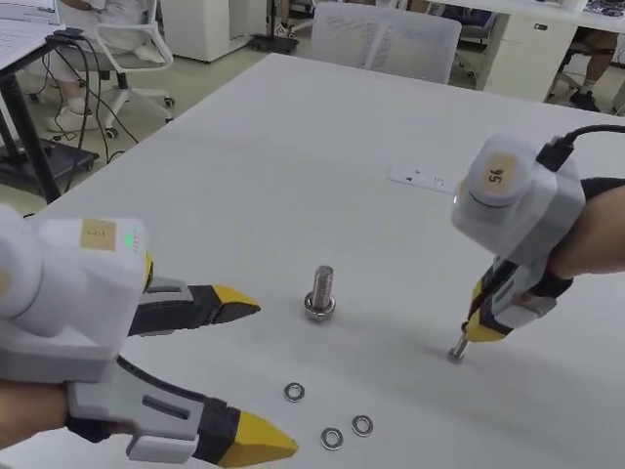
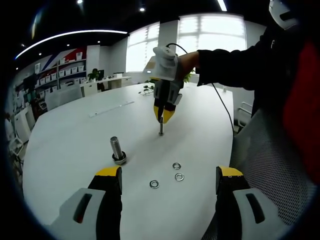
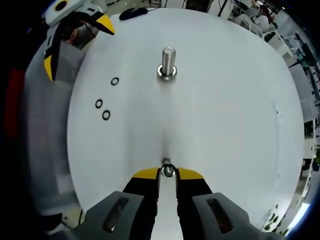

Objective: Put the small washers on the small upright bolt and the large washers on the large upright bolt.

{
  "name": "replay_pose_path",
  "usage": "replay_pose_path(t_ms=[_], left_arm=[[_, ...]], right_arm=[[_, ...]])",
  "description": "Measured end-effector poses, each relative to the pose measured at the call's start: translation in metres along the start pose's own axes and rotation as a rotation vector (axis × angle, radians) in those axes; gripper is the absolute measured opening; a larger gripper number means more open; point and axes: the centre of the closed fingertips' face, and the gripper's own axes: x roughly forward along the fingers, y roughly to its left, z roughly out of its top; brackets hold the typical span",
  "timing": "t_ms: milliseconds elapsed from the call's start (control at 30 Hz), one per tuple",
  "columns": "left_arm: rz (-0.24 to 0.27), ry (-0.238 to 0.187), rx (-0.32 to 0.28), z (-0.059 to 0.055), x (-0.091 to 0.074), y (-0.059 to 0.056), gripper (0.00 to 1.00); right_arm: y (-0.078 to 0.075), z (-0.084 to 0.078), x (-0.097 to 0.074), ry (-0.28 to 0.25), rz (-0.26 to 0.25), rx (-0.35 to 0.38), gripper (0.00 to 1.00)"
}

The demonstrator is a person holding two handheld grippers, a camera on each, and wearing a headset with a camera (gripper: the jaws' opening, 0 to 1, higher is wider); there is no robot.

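The small bolt [image 1: 456, 351] stands upright on the desk [image 1: 293, 166], to the right of the large bolt [image 1: 320, 291]. The right tongs [image 3: 168, 174] pinch its upper part, probably to keep such a thin piece from falling over. The large bolt stands free in the middle and seems stable on its wide base. So there are two bolts. Three washers [image 1: 332, 438] lie flat near together in front, all looking small. The left tongs [image 1: 269, 376] are spread wide around them, holding nothing.
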Motion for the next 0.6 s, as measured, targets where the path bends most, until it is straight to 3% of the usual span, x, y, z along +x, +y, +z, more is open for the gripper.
replay_pose_path(t_ms=[600], left_arm=[[0.001, -0.002, -0.011, 0.0, -0.001, 0.002, 0.76]], right_arm=[[0.006, -0.001, 0.025, 0.007, 0.026, 0.015, 0.14]])
